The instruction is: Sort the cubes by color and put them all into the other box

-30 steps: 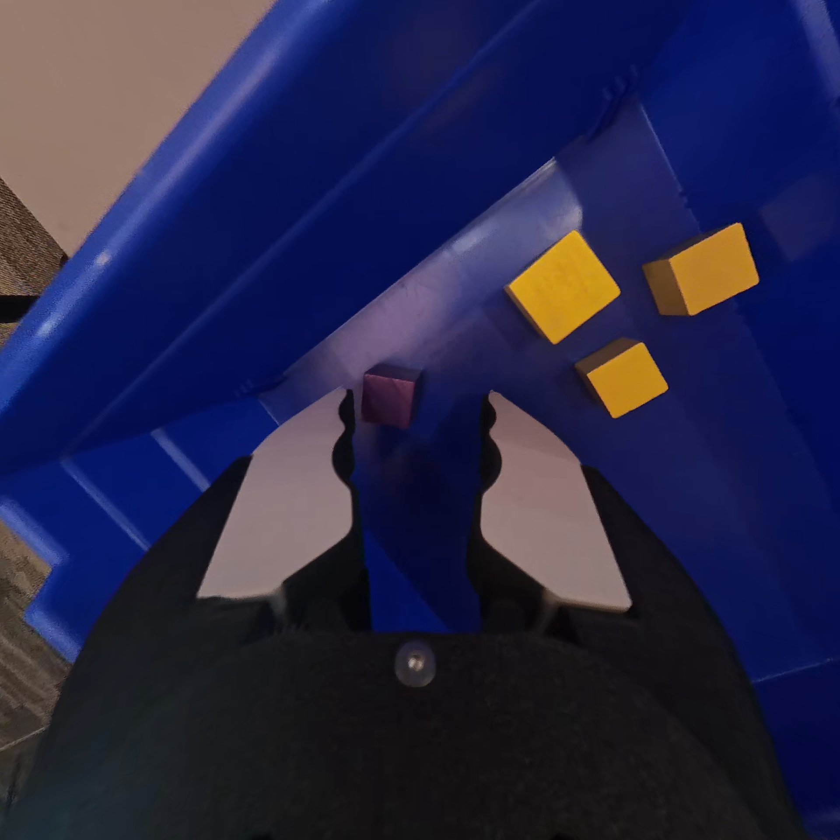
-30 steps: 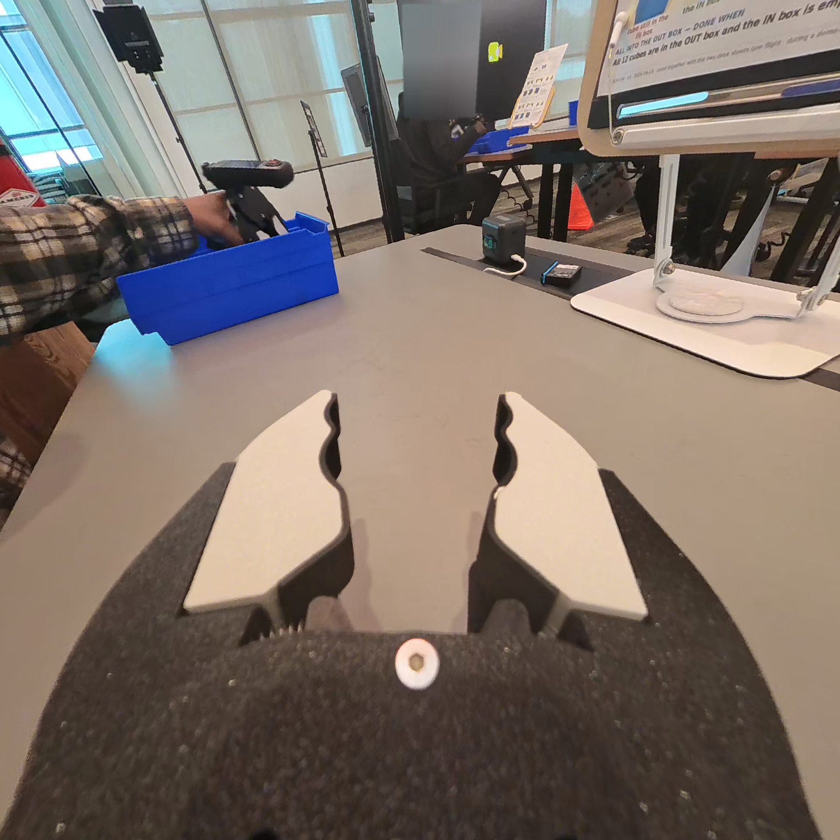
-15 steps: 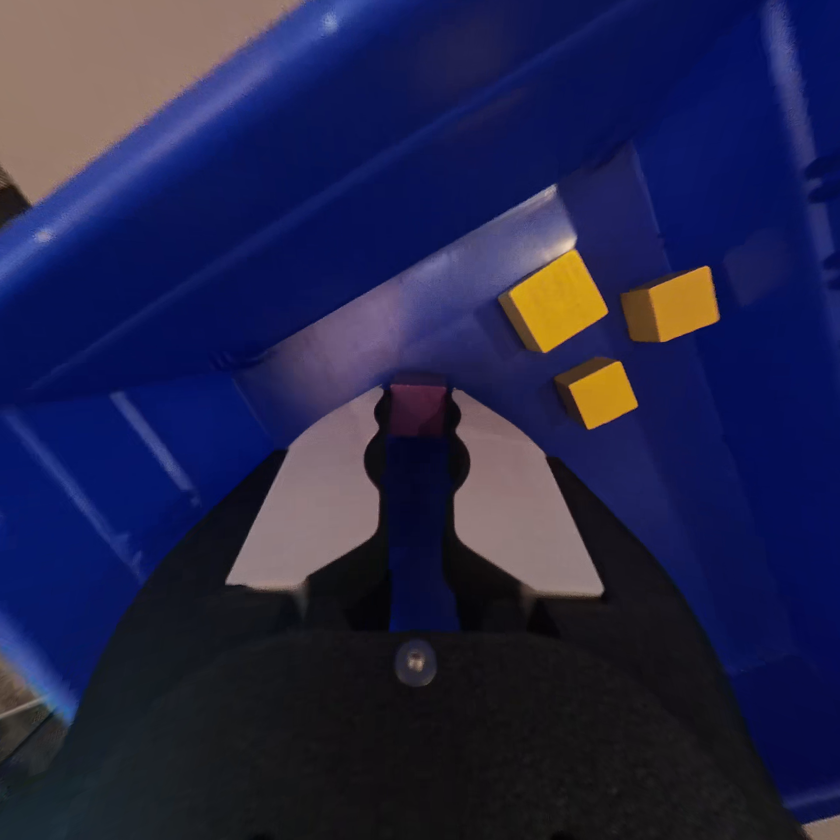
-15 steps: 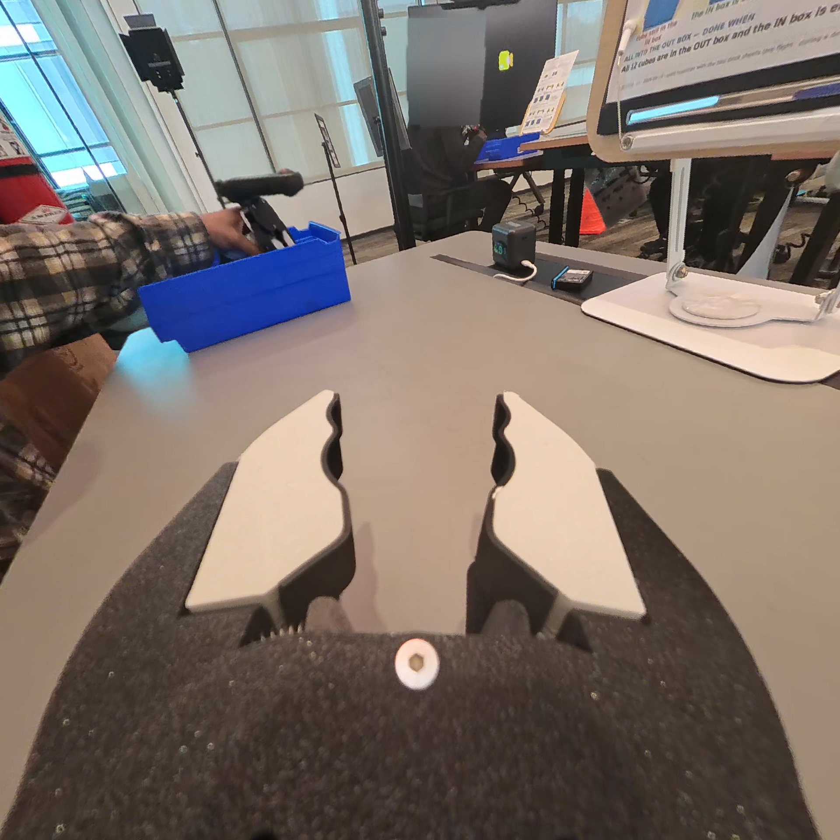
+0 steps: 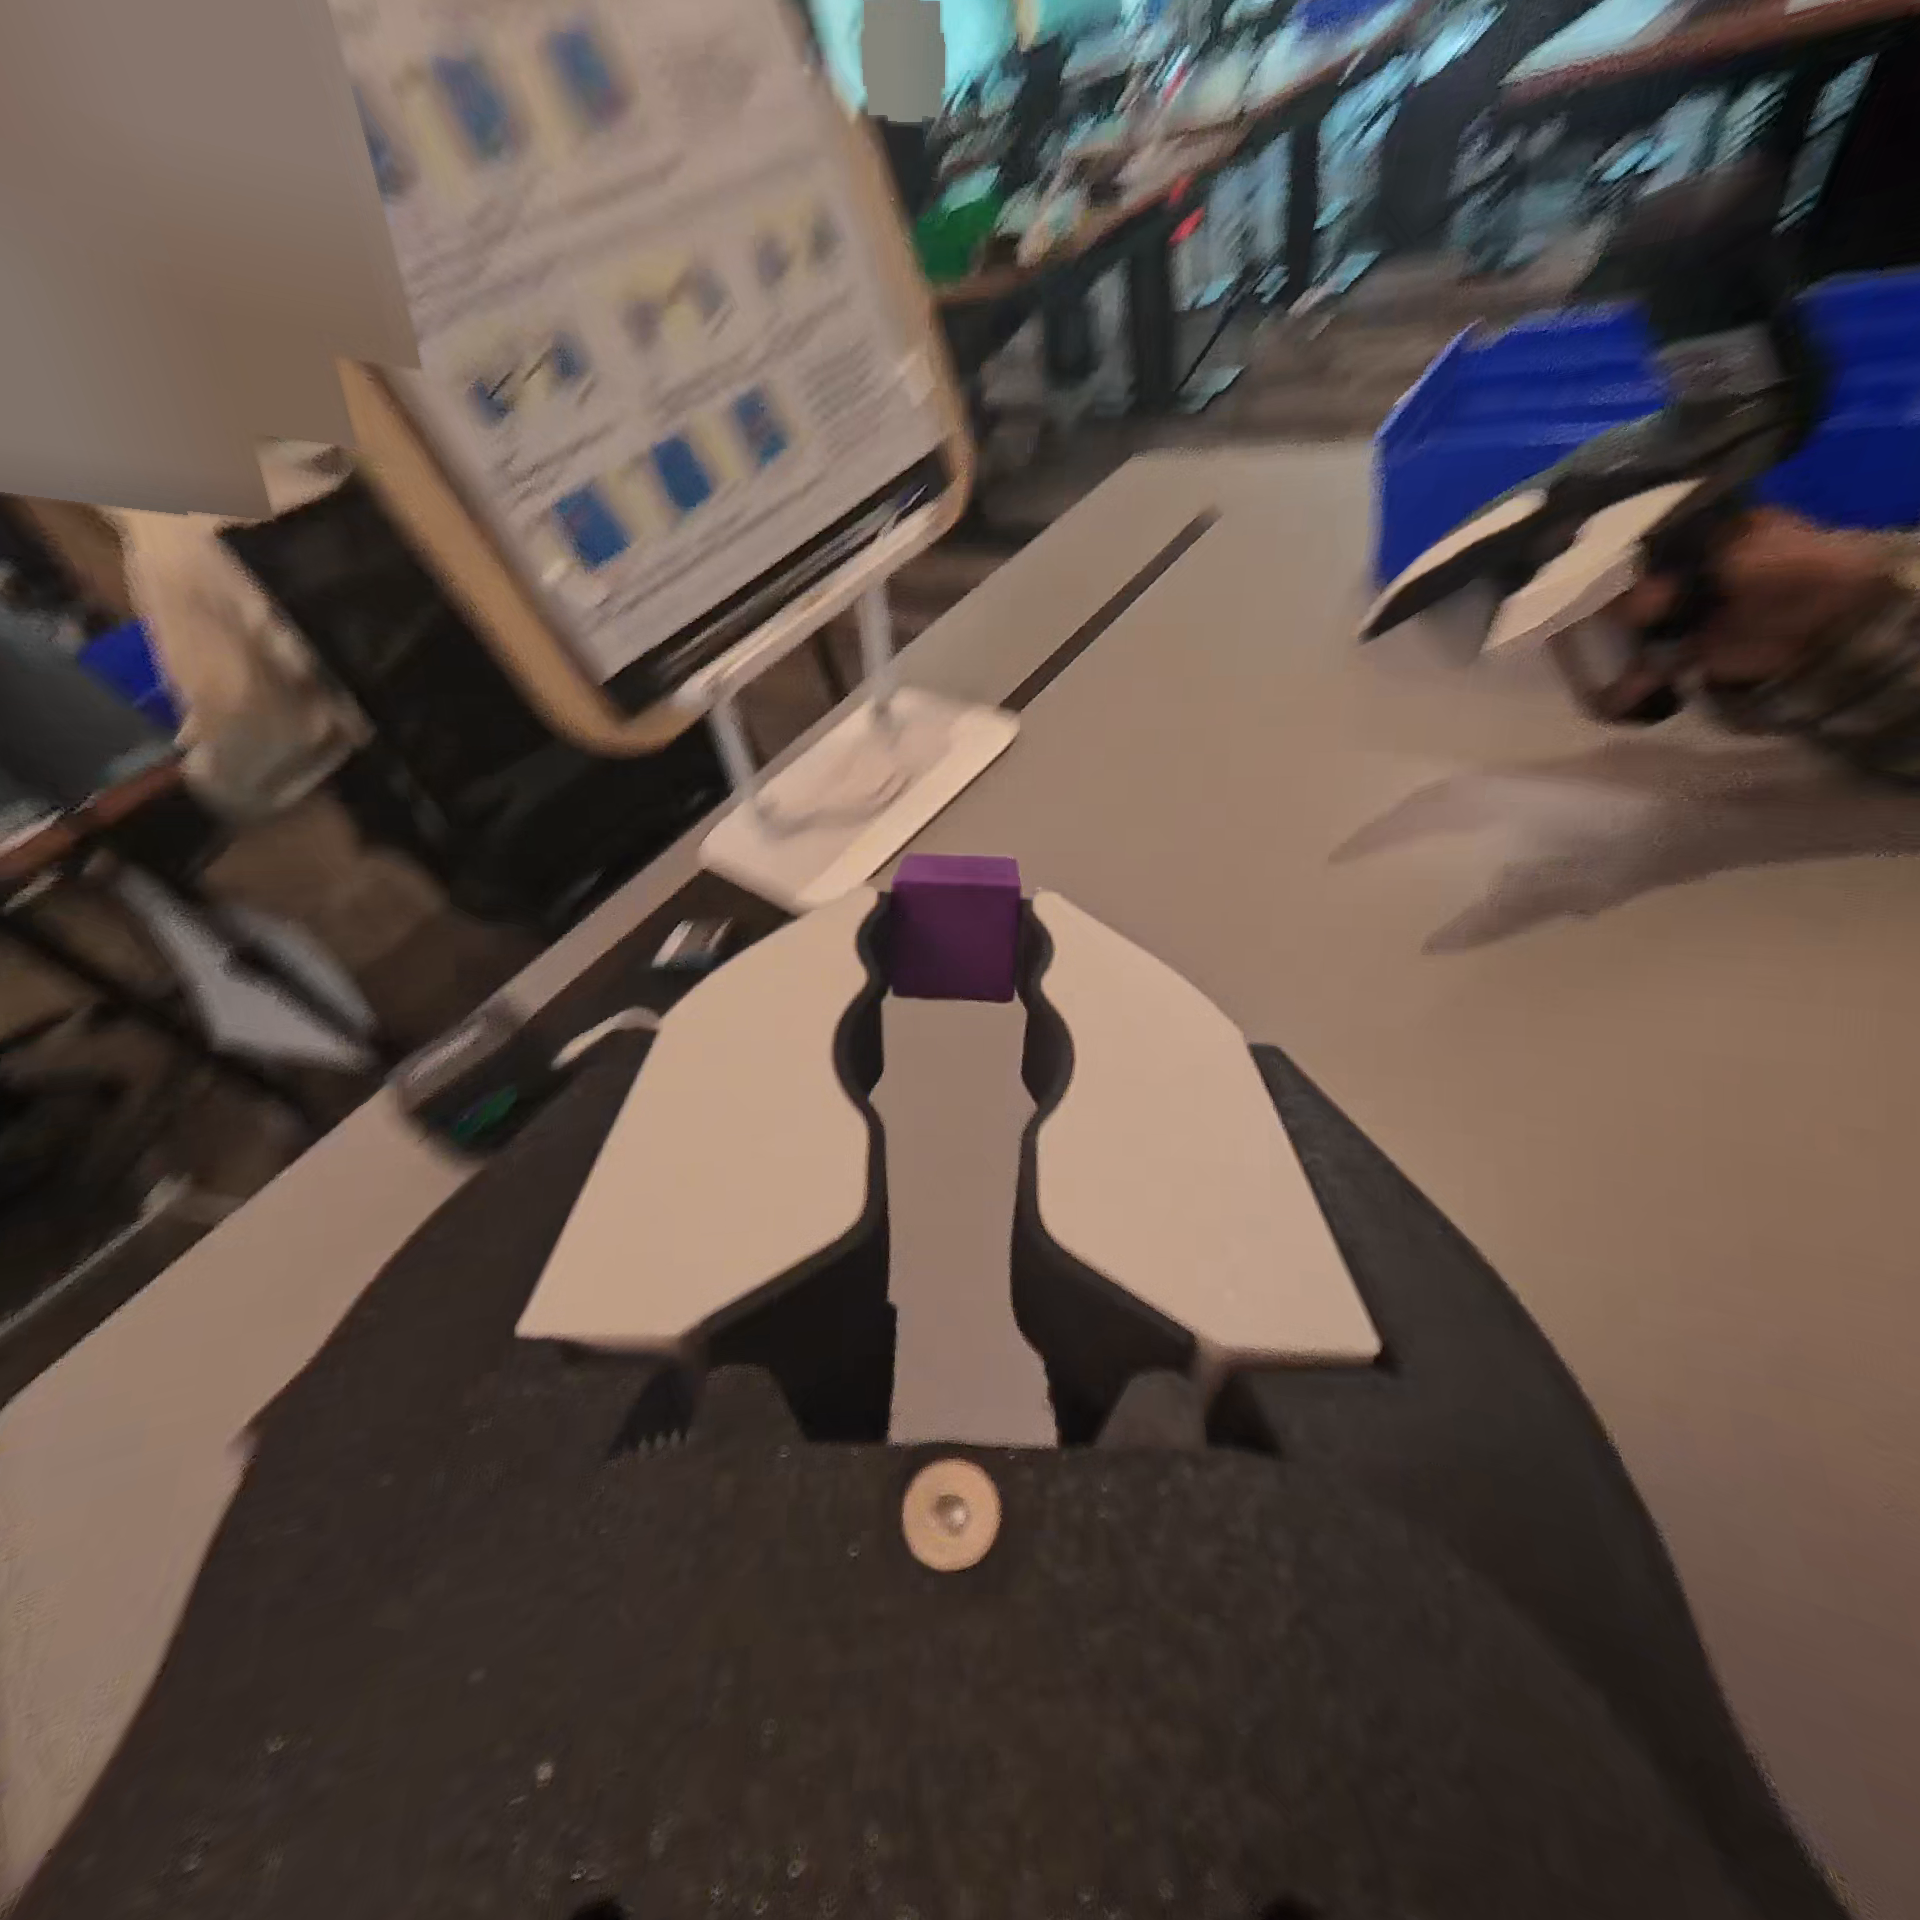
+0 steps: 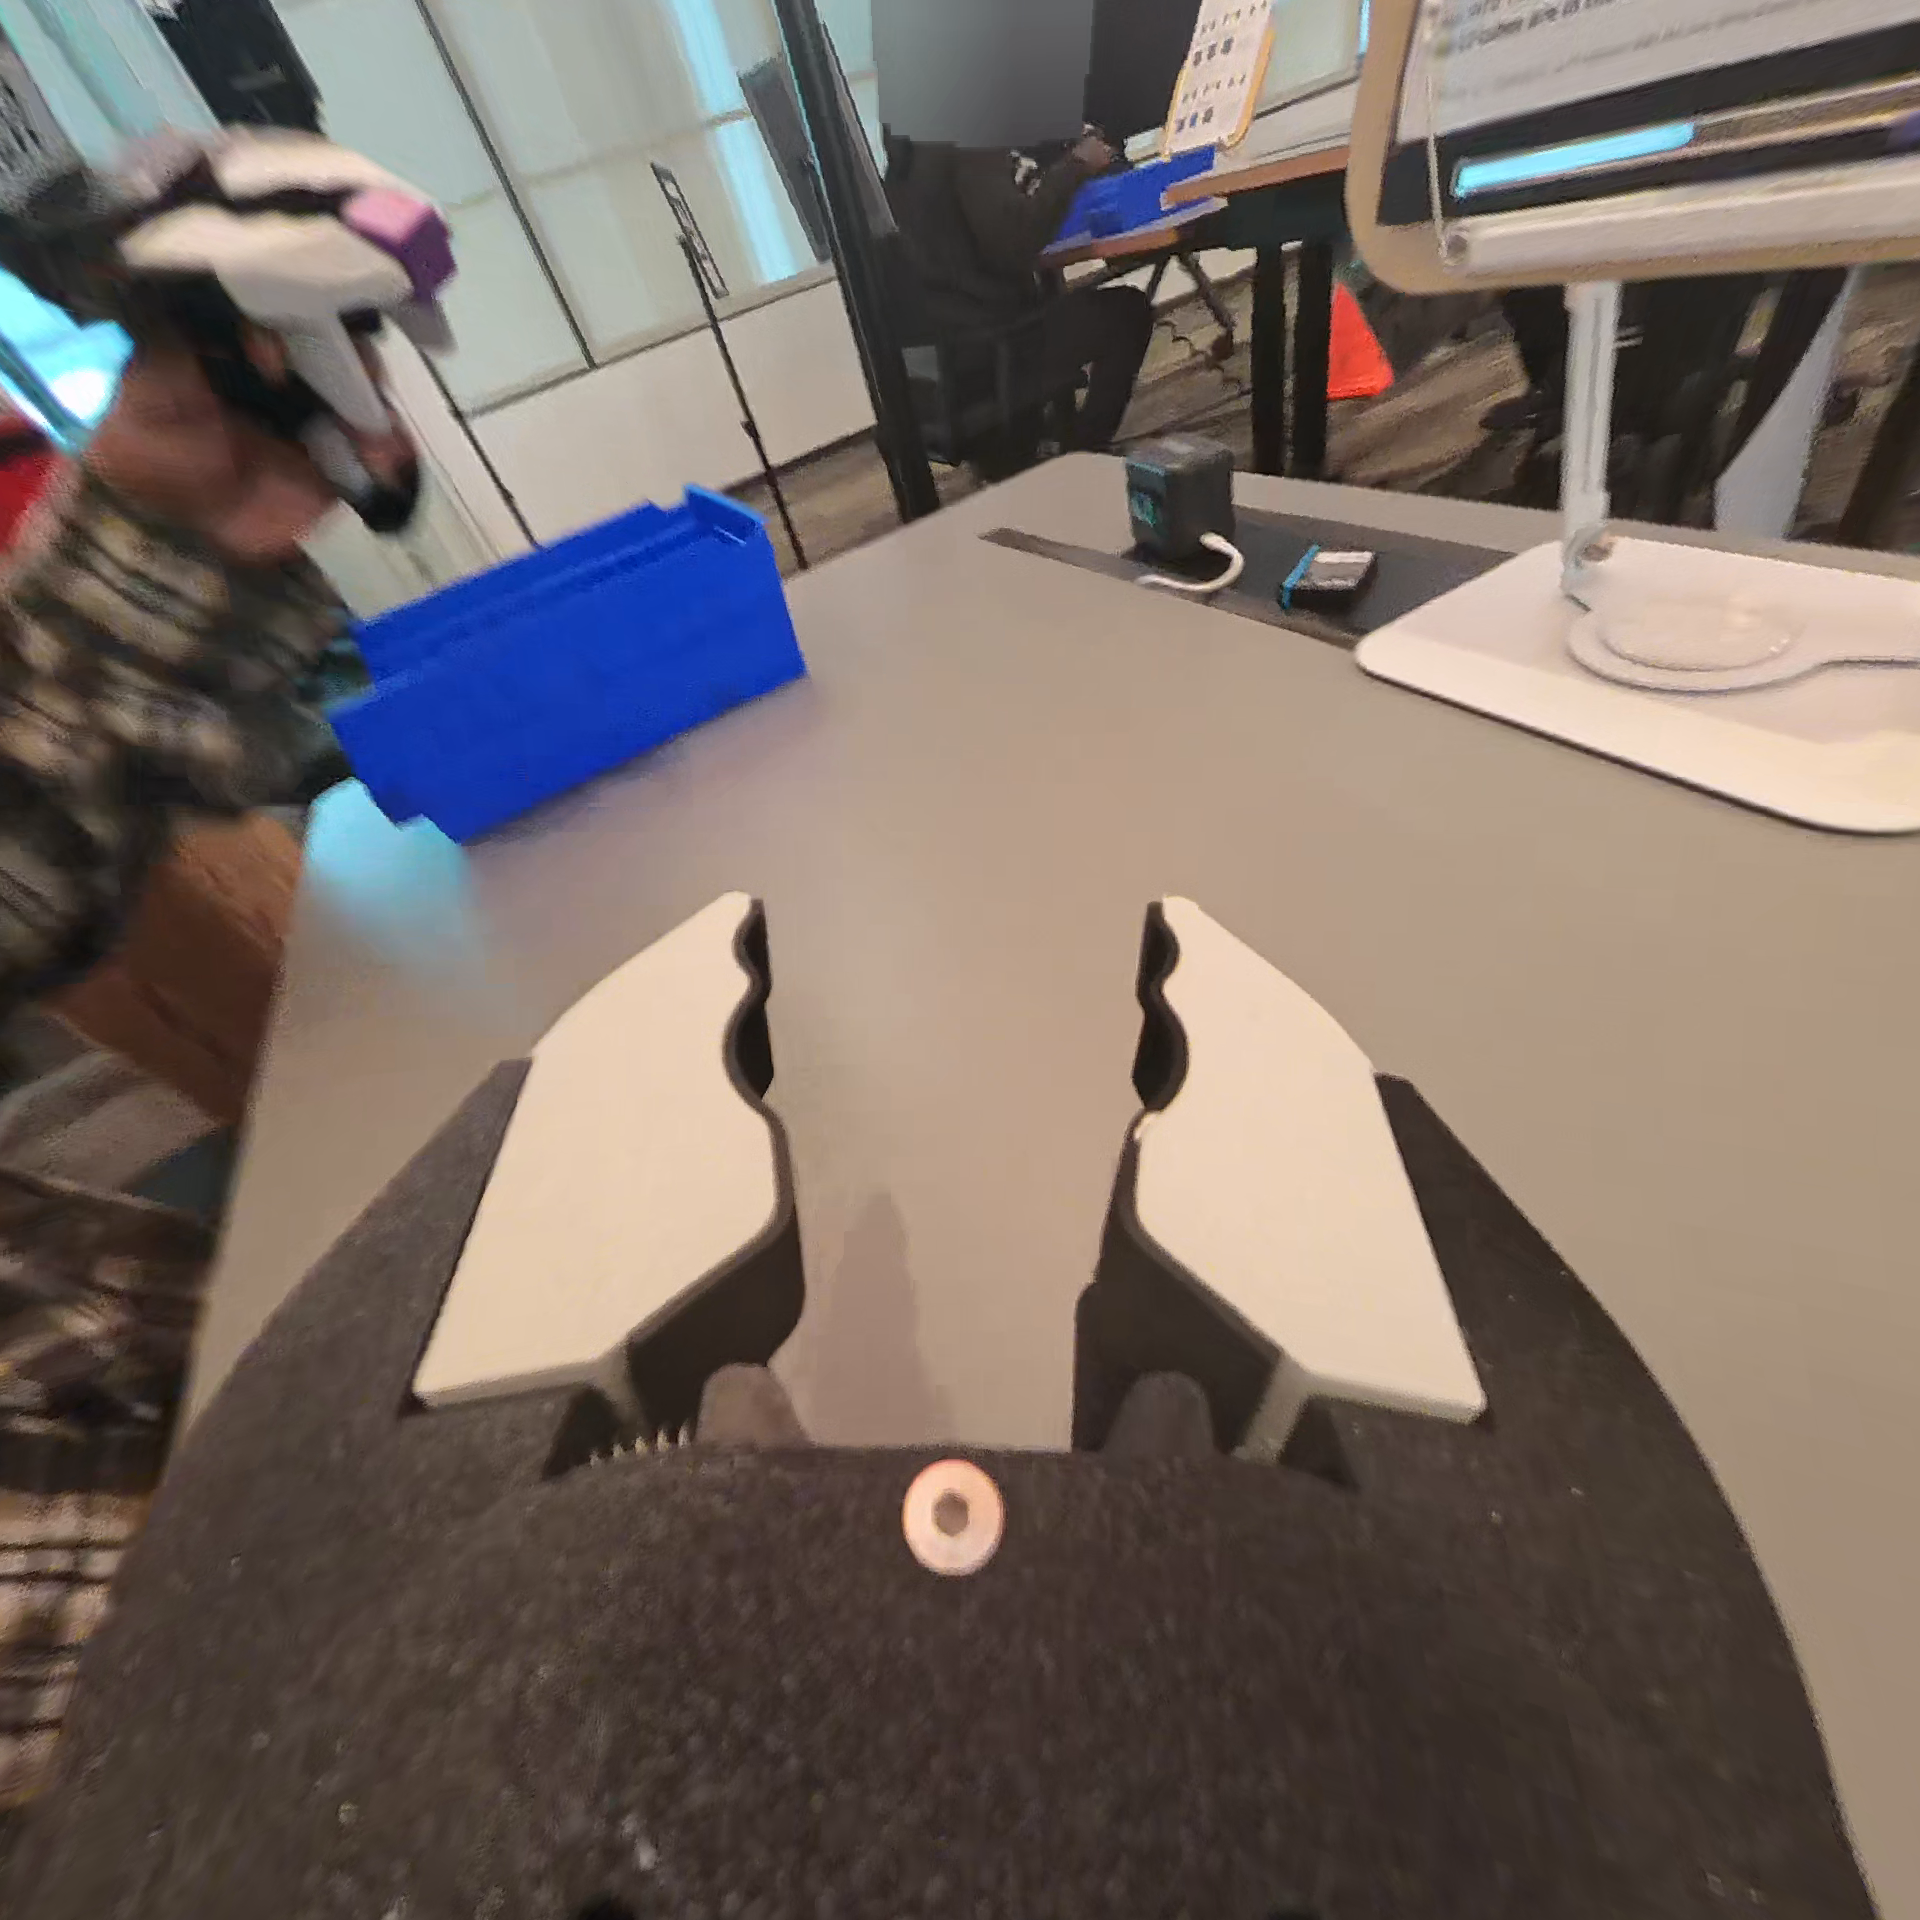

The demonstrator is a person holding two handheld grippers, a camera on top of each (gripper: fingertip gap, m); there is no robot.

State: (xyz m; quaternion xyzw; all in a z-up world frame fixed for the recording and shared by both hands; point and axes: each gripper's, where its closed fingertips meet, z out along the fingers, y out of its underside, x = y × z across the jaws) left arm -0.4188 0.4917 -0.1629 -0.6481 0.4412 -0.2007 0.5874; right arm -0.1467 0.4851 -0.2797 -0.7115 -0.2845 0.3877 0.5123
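A purple cube point(image 5: 953, 928) sits pinched between the tips of the left gripper point(image 5: 953, 940), whose jaws press on its two sides, and it is held up in the air above the grey surface point(image 5: 1558, 1091). In the right wrist view the same cube point(image 6: 400, 237) shows at the tip of that raised gripper point(image 6: 312, 234), above and to the left of a blue box point(image 6: 582, 665) resting on the surface. The right gripper point(image 6: 954, 914) hovers low over the surface with its jaws spread and nothing between them. A second blue box point(image 5: 1538, 436) stands behind it in the left wrist view. A sign board on a white stand point(image 5: 675, 343) rises at the surface's far edge.
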